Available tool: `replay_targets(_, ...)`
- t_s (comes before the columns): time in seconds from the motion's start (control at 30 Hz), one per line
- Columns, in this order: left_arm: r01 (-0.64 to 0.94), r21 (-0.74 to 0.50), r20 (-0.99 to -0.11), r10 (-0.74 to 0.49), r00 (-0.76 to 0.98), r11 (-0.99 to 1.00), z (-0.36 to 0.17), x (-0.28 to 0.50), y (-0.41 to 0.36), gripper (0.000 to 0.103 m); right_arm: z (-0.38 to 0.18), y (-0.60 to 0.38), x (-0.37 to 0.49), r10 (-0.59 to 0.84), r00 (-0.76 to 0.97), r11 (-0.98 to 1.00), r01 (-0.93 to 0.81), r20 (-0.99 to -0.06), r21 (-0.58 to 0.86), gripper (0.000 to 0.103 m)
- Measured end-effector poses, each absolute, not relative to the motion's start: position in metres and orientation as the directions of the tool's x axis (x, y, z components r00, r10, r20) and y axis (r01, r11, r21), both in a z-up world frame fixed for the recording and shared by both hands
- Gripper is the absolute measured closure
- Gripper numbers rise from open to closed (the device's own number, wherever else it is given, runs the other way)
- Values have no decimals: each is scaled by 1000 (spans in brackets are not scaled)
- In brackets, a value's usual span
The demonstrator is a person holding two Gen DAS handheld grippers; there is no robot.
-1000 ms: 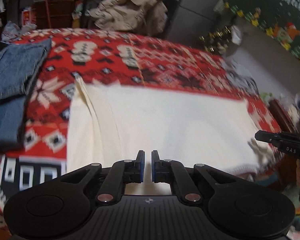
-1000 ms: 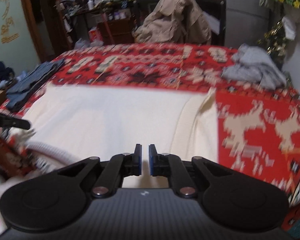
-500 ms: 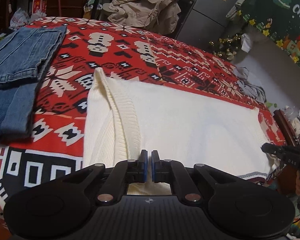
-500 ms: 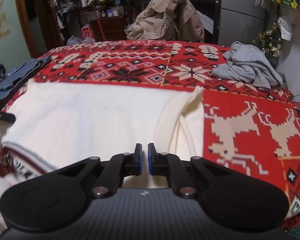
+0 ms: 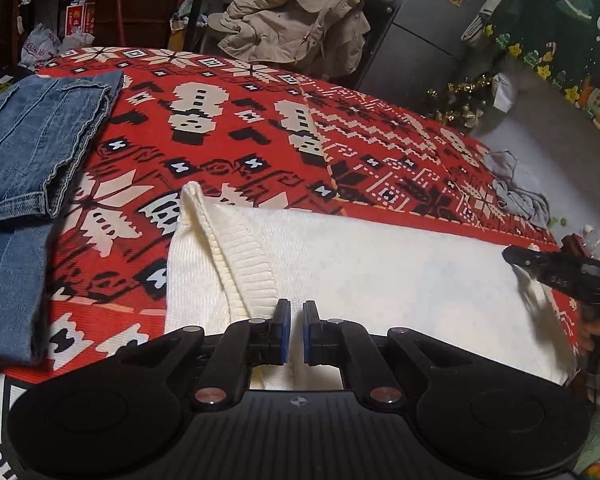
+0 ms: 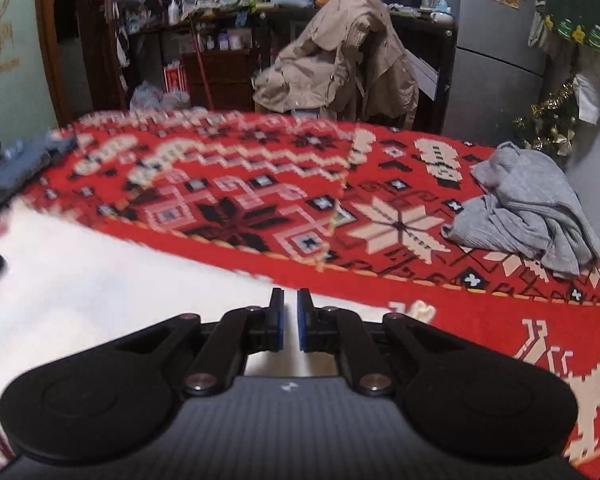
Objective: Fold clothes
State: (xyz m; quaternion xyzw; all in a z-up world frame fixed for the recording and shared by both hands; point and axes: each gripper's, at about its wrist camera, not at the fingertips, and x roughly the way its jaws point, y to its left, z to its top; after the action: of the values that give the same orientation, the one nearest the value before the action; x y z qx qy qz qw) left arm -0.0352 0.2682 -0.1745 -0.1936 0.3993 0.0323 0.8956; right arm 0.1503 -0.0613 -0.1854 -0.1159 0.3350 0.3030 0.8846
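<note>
At the bottom centre of the left wrist view the left tool (image 5: 296,330) has its blue pads drawn narrow, and the near edge of the cream sweater (image 5: 380,280) appears pinched between them; the right tool (image 6: 289,318) at the bottom centre of its own blurred view is equally narrow on the same near edge. The sweater lies flat across the lower middle of both views on the red patterned tabletop (image 5: 240,140), its ribbed sleeve (image 5: 244,264) folded in at lower left. To fold well, both tools should probably carry the hem away together, level, so the edges line up without dragging the sleeve loose. Folded jeans (image 5: 40,152) rest at left, a crumpled grey garment (image 6: 528,208) at far right.
</note>
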Motion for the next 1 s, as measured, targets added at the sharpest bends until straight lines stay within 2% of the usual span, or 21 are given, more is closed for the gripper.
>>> replay_targets(0.07,-214,-334,-726,-106,680,918,-175,-38,271,98,-190,-72,156,484,590,787,-616,-647,28,100)
replay_targets(0.2,-211,-330,-732,-108,673,920,-174,-36,271,98,-191,-82,161,446,619,821,-570,-647,21,100)
replay_targets(0.43,-208,-309,-715,-83,694,928,-166,-16,278,98,-193,-90,175,423,617,865,-492,-663,94,100)
replay_targets(0.6,-239,-408,-680,-119,723,881,-168,10,300,98,-194,-91,178,426,613,870,-479,-665,116,100)
replay_targets(0.7,-264,-319,-725,-55,686,910,-175,23,303,96,-194,-92,179,432,607,870,-475,-667,131,100)
replay_targets(0.73,-262,-300,-724,-40,689,917,-176,23,305,98,-194,-93,179,433,606,871,-472,-667,136,100)
replay_targets(1.0,-332,-375,-699,-28,715,865,-177,4,344,100,-195,-94,179,435,606,872,-469,-666,143,100)
